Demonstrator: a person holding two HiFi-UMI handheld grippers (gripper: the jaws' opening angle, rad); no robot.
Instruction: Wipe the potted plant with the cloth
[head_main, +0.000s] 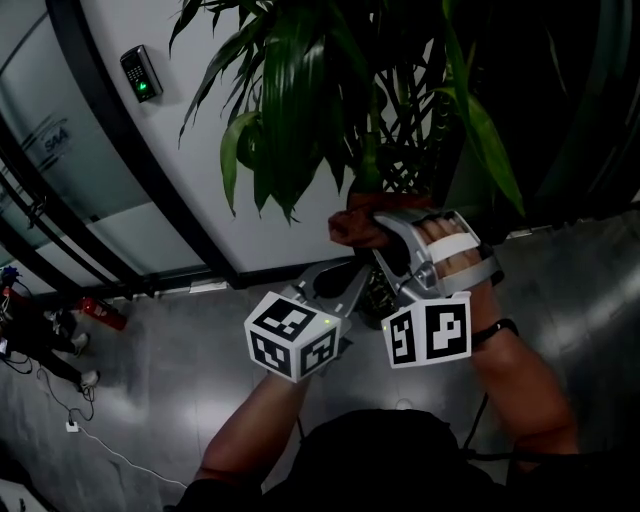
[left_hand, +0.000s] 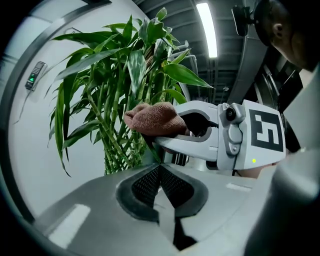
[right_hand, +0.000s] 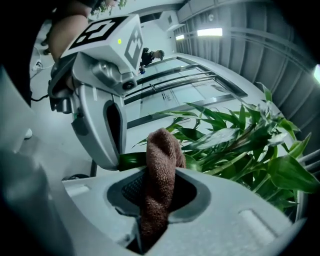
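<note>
Listing around the plant (head_main: 300, 110), we recorded the following.

- **Cloth (right_hand: 161, 165):** brown and folded, it was clamped between the jaws of the right gripper (right_hand: 156, 197). Its free end stood up close against the plant's lower leaves.
- **Left gripper (left_hand: 159, 169):** its jaws were together, below the plant's foliage and just beside the cloth. One leaf (right_hand: 131, 160) of the plant reached from their tip to the cloth. We could not tell whether it was pinched.
- **Card reader (head_main: 140, 75):** it was on the wall, well left of the plant.

Dim head view; 2 fisheye gripper views (ceiling strip (left_hand: 207, 30) glaring).
</note>
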